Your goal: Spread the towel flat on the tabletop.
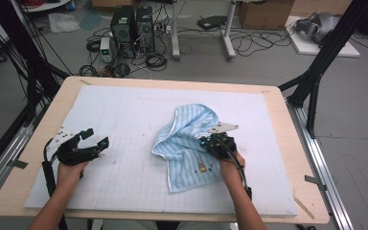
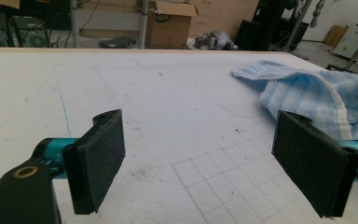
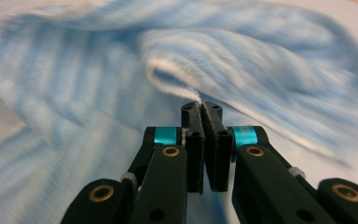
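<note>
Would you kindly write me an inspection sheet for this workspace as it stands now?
Surface: white gridded mat on a wooden table, faint stains.
Job's things: blue striped towel, crumpled, partly folded over.
Clutter: nothing seen.
Grippers: left hand-held gripper open, off the towel; right hand-held gripper shut on the towel's white edge.
Cables: one trails along each forearm.
Surroundings: computer towers, tangled floor cables, cardboard boxes, black frame posts.

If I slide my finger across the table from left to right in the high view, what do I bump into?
Left hand-held gripper, jaws open over the white mat → blue striped towel → right hand-held gripper, pinching the towel's edge → bare wooden table edge.
</note>
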The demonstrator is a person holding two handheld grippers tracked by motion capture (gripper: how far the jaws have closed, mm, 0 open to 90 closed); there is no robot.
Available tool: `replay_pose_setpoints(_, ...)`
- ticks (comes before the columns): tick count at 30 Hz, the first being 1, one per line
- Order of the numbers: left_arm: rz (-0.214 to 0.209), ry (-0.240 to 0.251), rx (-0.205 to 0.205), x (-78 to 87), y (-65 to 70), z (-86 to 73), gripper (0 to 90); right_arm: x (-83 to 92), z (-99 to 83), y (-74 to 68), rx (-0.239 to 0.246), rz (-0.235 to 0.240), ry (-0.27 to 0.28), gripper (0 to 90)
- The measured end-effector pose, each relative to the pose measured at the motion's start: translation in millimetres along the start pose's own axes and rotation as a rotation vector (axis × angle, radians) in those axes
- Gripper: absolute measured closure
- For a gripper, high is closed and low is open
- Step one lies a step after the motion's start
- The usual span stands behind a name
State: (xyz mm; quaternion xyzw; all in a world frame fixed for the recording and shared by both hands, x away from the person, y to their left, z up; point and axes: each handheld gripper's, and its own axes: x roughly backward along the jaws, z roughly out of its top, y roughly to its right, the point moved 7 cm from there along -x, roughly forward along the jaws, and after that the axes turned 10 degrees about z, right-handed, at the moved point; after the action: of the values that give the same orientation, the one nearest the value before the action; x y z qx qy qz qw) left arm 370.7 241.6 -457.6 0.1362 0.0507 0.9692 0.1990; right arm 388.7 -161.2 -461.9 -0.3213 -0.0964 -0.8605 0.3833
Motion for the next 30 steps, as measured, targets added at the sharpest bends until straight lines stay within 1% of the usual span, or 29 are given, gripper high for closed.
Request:
replay_pose_setpoints(1, -0.001, -0.003, -0.003, 0.0, 0.1, -0.2, 17.5, 5.7, -3.4, 5.7, -0.013, -0.013, 0.004, 87.6)
replay_pose_setpoints(2, -0.001, -0.001, -0.002, -0.5, 0.6, -0.2, 17.5, 5.7, -3.4, 5.7, -0.013, -0.013, 0.004, 87.6)
replay_pose_setpoints(3, -0.001, -0.001, -0.002, -0.7, 0.8, -0.3, 17.5, 16.0, -10.9, 16.8, -0.04, -0.046, -0.002, 87.6)
replay_pose_setpoints(4, -0.001, -0.003, -0.003, -0.6, 0.9, -0.4, 17.5, 16.0, -10.9, 16.8, -0.04, -0.046, -0.002, 87.6)
replay_pose_setpoints(5, -0.002, -0.004, -0.005, -0.6, 0.9, -0.5, 17.5, 20.6, -14.1, 21.9, -0.051, -0.058, -0.001, 87.6)
replay_pose_setpoints(6, -0.002, -0.005, -0.005, -0.5, 0.9, -0.6, 17.5, 30.0, -20.9, 30.7, -0.07, -0.087, -0.009, 87.7)
replay_pose_setpoints(7, -0.001, -0.003, -0.003, -0.6, 0.9, -0.5, 17.5, 30.0, -20.9, 30.7, -0.07, -0.087, -0.009, 87.7)
replay_pose_setpoints(8, -0.002, -0.002, -0.001, -0.6, 0.9, -0.4, 17.5, 34.3, -24.5, 35.3, -0.079, -0.104, -0.015, 87.8)
replay_pose_setpoints(9, -0.002, -0.003, 0.0, -0.5, 0.8, -0.4, 17.5, 38.6, -28.6, 39.3, -0.085, -0.12, -0.024, 89.2)
replay_pose_setpoints(10, -0.003, -0.003, 0.0, -0.4, 0.6, -0.5, 17.5, 43.2, -34.0, 43.3, -0.089, -0.147, -0.044, 89.3)
replay_pose_setpoints(12, -0.004, -0.004, -0.001, -0.8, 0.7, -0.7, 17.6, 50.6, -47.4, 50.6, -0.123, -0.169, -0.085, 89.2)
replay_pose_setpoints(13, -0.005, -0.008, -0.002, -1.0, 1.0, -1.2, 17.6, 54.0, -54.3, 53.8, -0.135, -0.185, -0.099, 89.2)
replay_pose_setpoints(14, -0.006, -0.009, -0.005, -1.4, 1.4, -1.4, 17.6, 57.8, -60.1, 56.7, -0.143, -0.19, -0.102, 89.1)
replay_pose_setpoints(17, -0.015, -0.013, -0.011, -3.1, 4.3, -2.1, 17.8, 69.0, -65.6, 59.6, -0.168, -0.17, -0.029, 82.1)
replay_pose_setpoints(20, -0.039, -0.021, -0.019, -5.3, 8.8, -2.3, 19.3, 75.0, -63.8, 60.3, -0.171, -0.143, 0.027, 72.6)
replay_pose_setpoints(21, -0.045, -0.022, -0.016, -6.1, 10.1, -2.1, 19.7, 76.5, -62.8, 60.7, -0.171, -0.15, 0.045, 67.2)
replay_pose_setpoints(23, -0.062, -0.028, -0.023, -8.3, 13.0, -1.3, 20.1, 78.0, -61.3, 61.1, -0.173, -0.145, 0.07, 62.1)
replay_pose_setpoints(25, -0.084, -0.03, -0.019, -10.8, 16.5, 1.3, 20.4, 79.0, -59.7, 62.4, -0.169, -0.155, 0.086, 54.0)
replay_pose_setpoints(26, -0.095, -0.029, -0.014, -12.1, 18.7, 3.1, 20.5, 79.3, -59.2, 63.1, -0.175, -0.159, 0.095, 49.4)
replay_pose_setpoints(27, -0.105, -0.032, -0.019, -13.7, 20.7, 4.7, 20.8, 79.4, -58.6, 63.8, -0.183, -0.163, 0.104, 45.7)
replay_pose_setpoints(28, -0.119, -0.03, -0.015, -15.5, 23.2, 6.3, 21.1, 79.5, -57.9, 64.7, -0.185, -0.166, 0.112, 43.5)
replay_pose_setpoints(29, -0.138, -0.037, -0.011, -17.2, 25.9, 7.2, 21.7, 79.4, -57.5, 65.2, -0.183, -0.162, 0.115, 40.4)
replay_pose_setpoints(30, -0.146, -0.043, -0.019, -20.0, 28.9, 8.2, 21.7, 78.8, -57.0, 65.2, -0.181, -0.154, 0.118, 37.4)
